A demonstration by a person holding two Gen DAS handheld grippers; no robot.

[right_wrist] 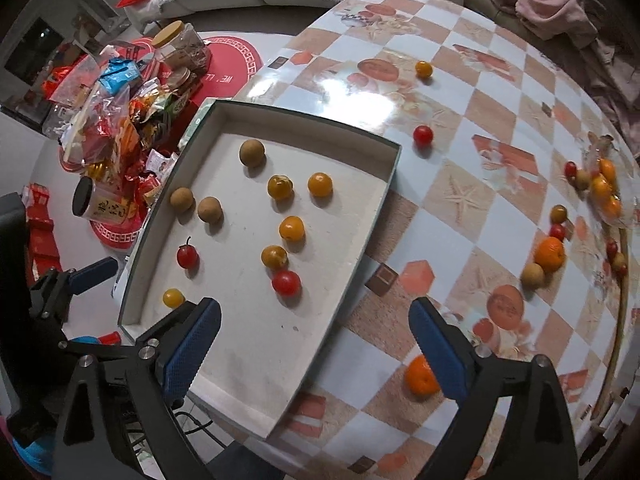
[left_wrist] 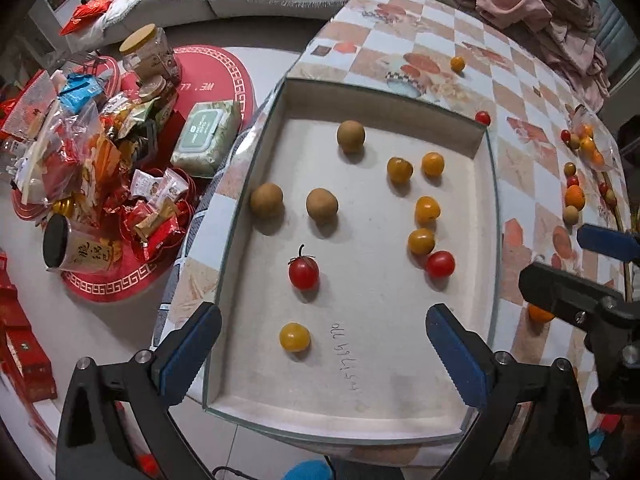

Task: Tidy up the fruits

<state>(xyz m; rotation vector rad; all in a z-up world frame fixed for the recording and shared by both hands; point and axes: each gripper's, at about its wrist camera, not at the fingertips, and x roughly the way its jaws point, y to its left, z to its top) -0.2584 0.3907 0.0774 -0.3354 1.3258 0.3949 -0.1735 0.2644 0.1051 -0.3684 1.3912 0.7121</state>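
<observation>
We held both the left gripper (left_wrist: 322, 350) and the right gripper (right_wrist: 314, 344) wide apart with nothing in them, above the flat white tray (left_wrist: 400, 408) where round brown, yellow and shiny red fruits (left_wrist: 303, 273) lay.

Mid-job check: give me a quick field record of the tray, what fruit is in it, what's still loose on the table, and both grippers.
tray: shallow white box on the checked table
brown fruits in tray: three, e.g.
yellow-orange fruits in tray: five, e.g.
red tomatoes in tray: two, e.g.
loose on table: nearest orange; one red tomato; mixed cluster at far right edge
left gripper: open, empty, above tray
right gripper: open, empty, over tray's right edge
</observation>
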